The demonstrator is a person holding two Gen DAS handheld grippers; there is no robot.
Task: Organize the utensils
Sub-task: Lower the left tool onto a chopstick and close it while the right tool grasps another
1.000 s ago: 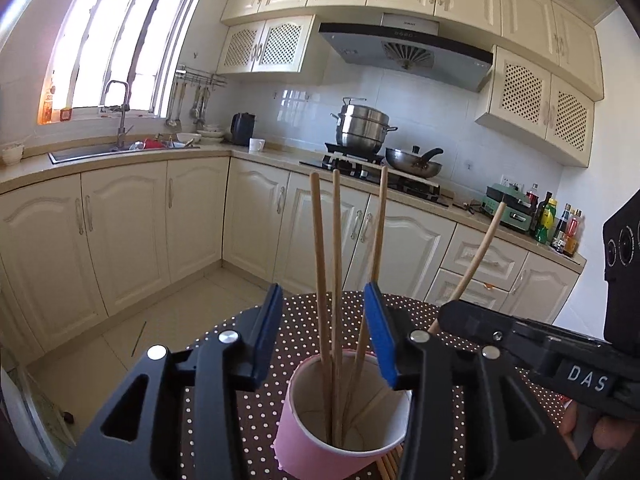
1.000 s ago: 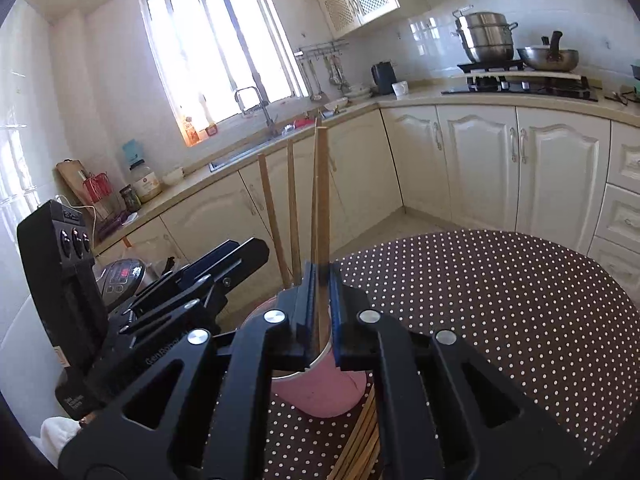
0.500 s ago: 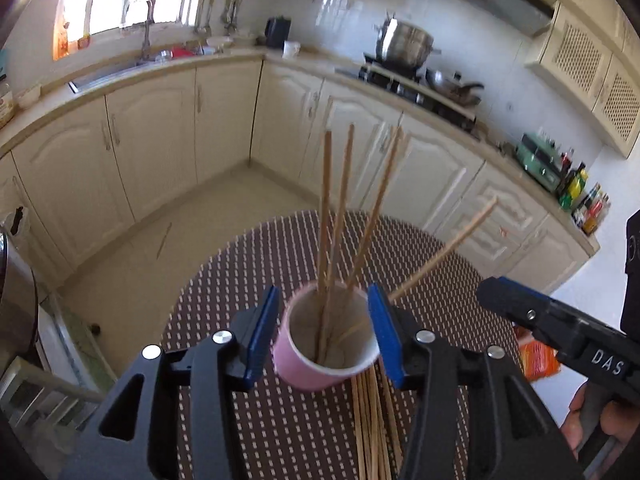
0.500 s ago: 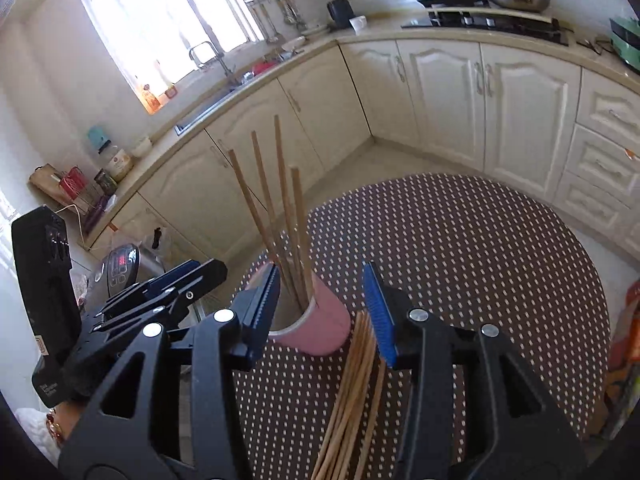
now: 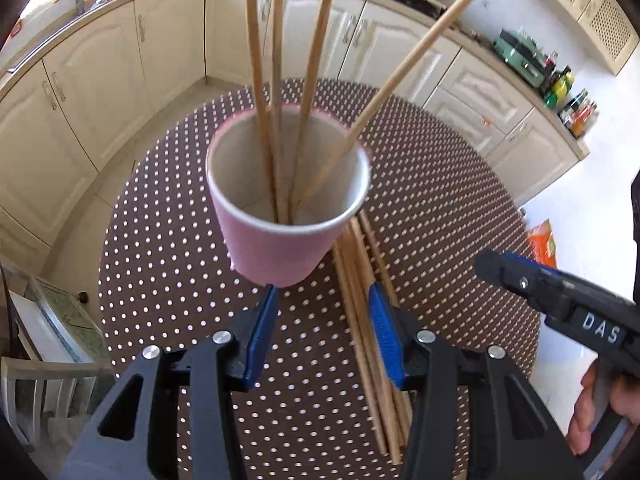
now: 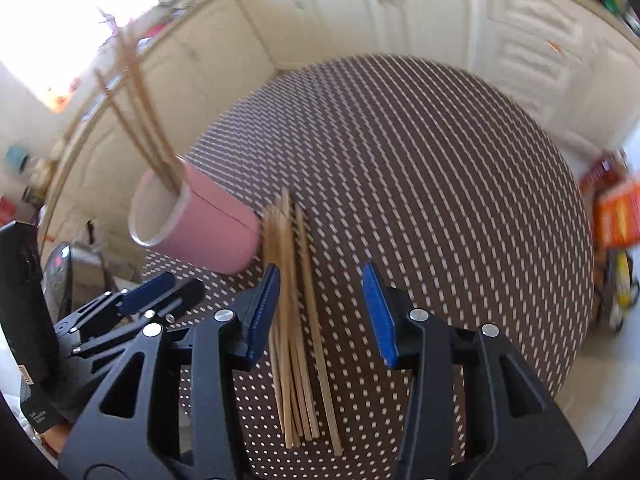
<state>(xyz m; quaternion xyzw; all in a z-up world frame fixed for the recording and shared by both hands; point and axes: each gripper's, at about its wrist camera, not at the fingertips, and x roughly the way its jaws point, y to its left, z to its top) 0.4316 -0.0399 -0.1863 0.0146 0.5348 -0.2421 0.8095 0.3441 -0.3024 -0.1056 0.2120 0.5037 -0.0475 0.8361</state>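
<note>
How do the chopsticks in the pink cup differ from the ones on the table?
Chopsticks in the pink cup: four, standing steeply and fanned apart, leaning on the rim. Chopsticks on the table: a larger bundle lying flat, roughly parallel, beside the cup's base. The cup's are already sorted; the bundle is not, and lies between the right gripper's open jaws, untouched. Both sets look like the same plain wood.

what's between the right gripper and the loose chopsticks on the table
Nothing visible. The right gripper hangs open over the loose chopsticks, which lie bare on the dotted tablecloth; the pink cup stands off to one side.
</note>
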